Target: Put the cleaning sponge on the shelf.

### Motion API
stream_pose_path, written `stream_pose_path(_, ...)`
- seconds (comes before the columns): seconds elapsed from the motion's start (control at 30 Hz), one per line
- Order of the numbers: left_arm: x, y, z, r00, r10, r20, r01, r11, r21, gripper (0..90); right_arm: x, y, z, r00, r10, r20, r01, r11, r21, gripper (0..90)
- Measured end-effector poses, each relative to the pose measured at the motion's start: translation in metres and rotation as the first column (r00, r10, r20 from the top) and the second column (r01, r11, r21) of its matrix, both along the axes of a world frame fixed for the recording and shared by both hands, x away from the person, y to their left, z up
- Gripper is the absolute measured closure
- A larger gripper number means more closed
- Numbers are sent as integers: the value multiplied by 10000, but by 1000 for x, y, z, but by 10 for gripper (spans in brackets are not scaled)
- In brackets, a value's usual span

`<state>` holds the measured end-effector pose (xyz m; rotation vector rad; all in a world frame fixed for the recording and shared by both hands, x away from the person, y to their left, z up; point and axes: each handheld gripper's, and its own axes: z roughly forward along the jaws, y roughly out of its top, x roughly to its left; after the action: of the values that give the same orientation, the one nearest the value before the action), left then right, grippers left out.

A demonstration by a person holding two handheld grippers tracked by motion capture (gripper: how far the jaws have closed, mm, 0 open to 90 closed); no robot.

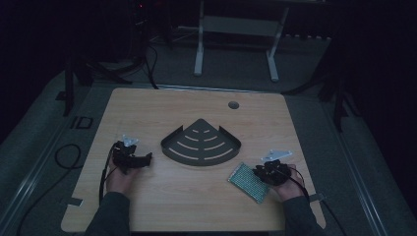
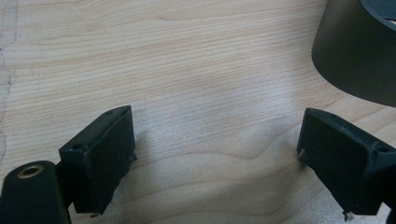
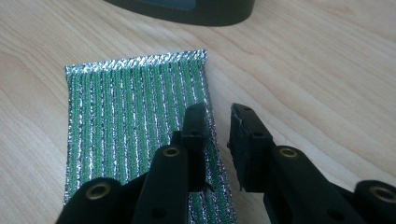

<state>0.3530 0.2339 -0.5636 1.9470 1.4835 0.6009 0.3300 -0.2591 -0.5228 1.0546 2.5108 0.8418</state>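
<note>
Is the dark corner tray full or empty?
Empty. The high view shows the tray with bare slots and nothing in it; the green sponge lies outside on the table.

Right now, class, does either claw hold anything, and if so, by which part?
Left claw holds nothing, its jaws wide apart over bare table. Right claw straddles the long edge of the green scouring pad; an actual grip cannot be told.
</note>
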Motion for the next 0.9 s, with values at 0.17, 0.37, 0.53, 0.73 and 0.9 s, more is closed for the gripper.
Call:
stream_pose_path(0.17,0,0,0,10000,1,-1,-1,10000,0,116,6,-4,-3,9986,25,-522,-9,9995,308,743)
stream_pose_path(0.37,0,0,0,10000,0,-1,0,10000,-1,116,13,-7,-4,9943,88,-1060,-34,9987,511,755)
stream_pose_path(0.53,0,0,0,10000,0,4,0,10000,-2,116,18,-8,-4,9862,259,-1636,-142,9973,722,811)
stream_pose_path(0.73,0,0,0,10000,1,5,-1,10000,-4,116,18,-6,-3,9852,344,-1680,-262,9984,506,880)
stream_pose_path(0.9,0,0,0,10000,1,0,-1,10000,-1,116,16,-2,0,9890,384,-1430,-366,9992,152,893)
